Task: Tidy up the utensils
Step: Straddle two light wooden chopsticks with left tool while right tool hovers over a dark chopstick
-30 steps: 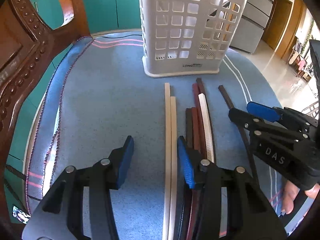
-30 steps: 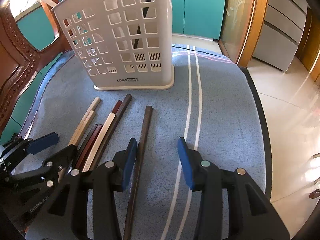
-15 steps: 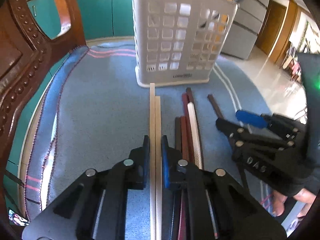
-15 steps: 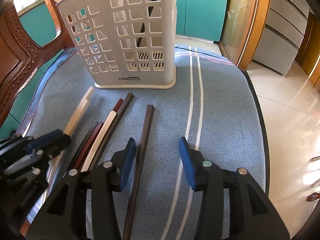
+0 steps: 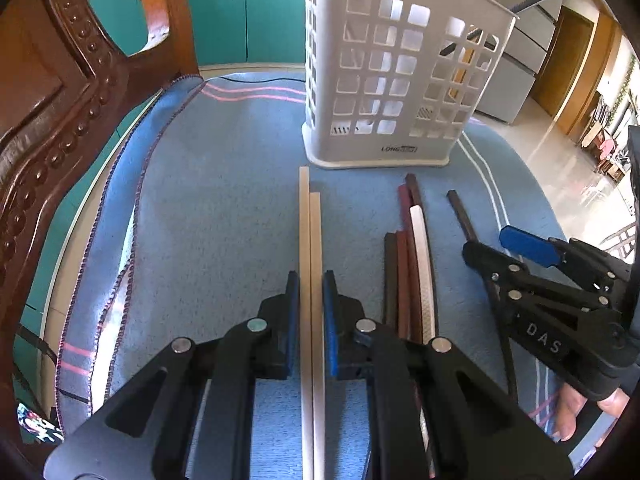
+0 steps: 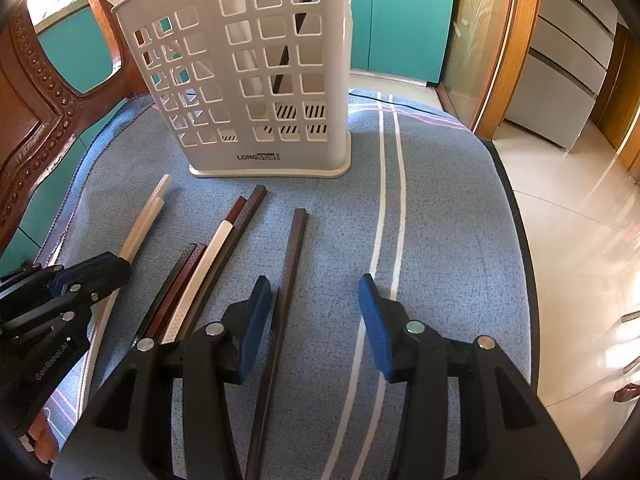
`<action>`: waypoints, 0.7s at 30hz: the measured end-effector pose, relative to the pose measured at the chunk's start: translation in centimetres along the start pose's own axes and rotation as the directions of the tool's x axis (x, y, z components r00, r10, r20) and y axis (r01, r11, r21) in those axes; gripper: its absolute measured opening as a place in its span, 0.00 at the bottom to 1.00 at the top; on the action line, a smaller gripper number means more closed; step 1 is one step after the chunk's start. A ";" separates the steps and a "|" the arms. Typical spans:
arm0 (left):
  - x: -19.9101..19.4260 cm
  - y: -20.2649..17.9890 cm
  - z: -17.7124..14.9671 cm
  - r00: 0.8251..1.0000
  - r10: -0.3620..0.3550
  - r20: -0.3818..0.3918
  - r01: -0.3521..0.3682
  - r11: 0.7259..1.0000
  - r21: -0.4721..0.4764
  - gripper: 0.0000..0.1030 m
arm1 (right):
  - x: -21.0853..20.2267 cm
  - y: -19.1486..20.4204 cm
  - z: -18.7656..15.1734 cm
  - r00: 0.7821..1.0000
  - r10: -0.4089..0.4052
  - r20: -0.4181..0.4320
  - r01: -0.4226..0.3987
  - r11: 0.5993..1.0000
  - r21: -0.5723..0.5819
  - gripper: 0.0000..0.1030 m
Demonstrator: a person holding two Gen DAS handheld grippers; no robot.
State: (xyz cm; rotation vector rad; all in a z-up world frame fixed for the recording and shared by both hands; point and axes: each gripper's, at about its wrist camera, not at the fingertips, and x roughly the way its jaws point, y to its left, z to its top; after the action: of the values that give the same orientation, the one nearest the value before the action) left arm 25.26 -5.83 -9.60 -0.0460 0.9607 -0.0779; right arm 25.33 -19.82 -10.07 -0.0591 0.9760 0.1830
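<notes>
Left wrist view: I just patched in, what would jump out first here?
The left gripper is shut on a pair of cream chopsticks that run straight ahead toward the tall white perforated plastic basket standing on the blue cloth. To the right lies a bundle of dark brown, red and white chopsticks, and beyond it the right gripper stands open beside a single dark brown chopstick.

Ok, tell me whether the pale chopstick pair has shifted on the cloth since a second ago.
Yes. In the right wrist view, the pale chopsticks have swung left, away from the dark sticks, and the left gripper is clamped on them.
</notes>
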 end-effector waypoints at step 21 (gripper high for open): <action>0.5 -0.3 0.2 1.000 0.006 -0.013 -0.006 1.000 0.020 0.24 | 0.1 0.3 0.0 1.000 -0.005 0.001 0.005 1.000 -0.005 0.47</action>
State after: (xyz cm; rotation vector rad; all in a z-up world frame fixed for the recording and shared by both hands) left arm 25.64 -6.19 -9.87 -0.0245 0.9726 -0.0822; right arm 25.32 -19.53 -10.19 -0.0661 0.9743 0.1811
